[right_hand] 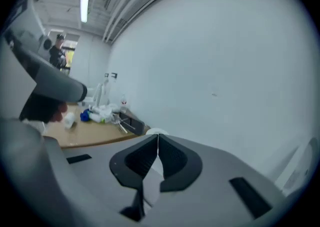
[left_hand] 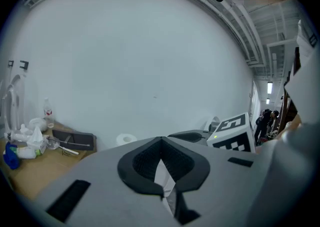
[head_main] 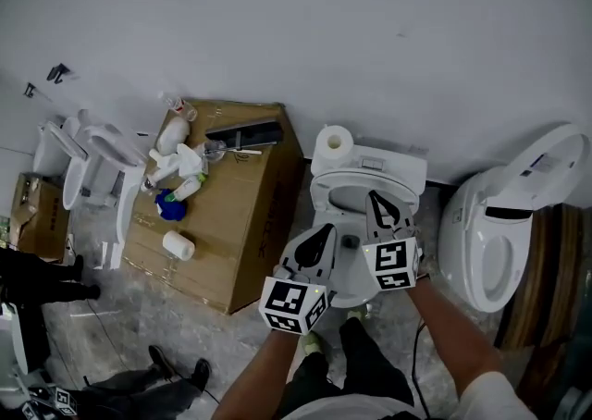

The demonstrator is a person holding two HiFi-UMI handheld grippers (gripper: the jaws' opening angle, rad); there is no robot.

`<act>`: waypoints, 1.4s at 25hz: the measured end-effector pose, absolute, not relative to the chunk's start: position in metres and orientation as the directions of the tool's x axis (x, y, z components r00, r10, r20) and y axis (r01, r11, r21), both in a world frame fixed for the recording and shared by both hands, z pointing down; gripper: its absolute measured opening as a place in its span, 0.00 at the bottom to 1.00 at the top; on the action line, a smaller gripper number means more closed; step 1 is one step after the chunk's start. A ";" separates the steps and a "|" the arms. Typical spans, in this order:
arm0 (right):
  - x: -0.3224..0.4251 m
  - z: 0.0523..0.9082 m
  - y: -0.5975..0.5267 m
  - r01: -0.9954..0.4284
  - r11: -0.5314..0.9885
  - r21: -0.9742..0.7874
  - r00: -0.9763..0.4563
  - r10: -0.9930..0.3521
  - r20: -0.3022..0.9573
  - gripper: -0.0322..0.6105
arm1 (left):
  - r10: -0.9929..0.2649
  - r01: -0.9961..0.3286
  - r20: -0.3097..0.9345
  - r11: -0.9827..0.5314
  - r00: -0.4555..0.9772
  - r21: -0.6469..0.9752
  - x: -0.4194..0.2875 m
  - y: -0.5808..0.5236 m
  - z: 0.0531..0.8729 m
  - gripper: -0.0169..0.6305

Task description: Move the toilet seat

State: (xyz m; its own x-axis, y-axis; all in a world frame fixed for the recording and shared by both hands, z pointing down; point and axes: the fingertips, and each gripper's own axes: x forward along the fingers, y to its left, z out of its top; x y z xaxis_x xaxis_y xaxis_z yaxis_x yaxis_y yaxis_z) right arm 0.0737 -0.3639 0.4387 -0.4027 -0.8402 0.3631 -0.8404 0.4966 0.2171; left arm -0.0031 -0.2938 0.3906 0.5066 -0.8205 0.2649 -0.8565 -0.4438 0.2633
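A white toilet stands against the wall, its seat ring lying around the open bowl. Both grippers hang above the bowl and hide part of it. My left gripper is over the near left of the seat, jaws together with nothing between them; from its own camera the left gripper points at the bare wall. My right gripper is over the bowl's right side, also shut and empty, and the right gripper faces the wall as well. I cannot tell whether either touches the seat.
A toilet paper roll sits on the tank. Left of the toilet is a cardboard box carrying bottles and a small roll. A second toilet with raised lid stands right; more toilets at far left. A person's shoes show below.
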 end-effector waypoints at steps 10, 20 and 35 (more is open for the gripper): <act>0.048 0.364 -0.279 -0.903 0.424 -0.076 -0.427 -0.859 0.284 0.08 | -0.786 -0.816 0.232 -0.520 0.572 0.252 -0.017 -0.239 0.341 0.04; 0.001 0.293 -0.181 -0.874 0.479 -0.084 -0.485 -0.850 0.203 0.08 | -0.785 -0.801 0.181 -0.549 0.592 0.237 -0.060 -0.162 0.279 0.04; -0.050 0.248 -0.107 -0.856 0.509 -0.090 -0.517 -0.843 0.145 0.07 | -0.799 -0.801 0.103 -0.570 0.592 0.181 -0.103 -0.098 0.230 0.04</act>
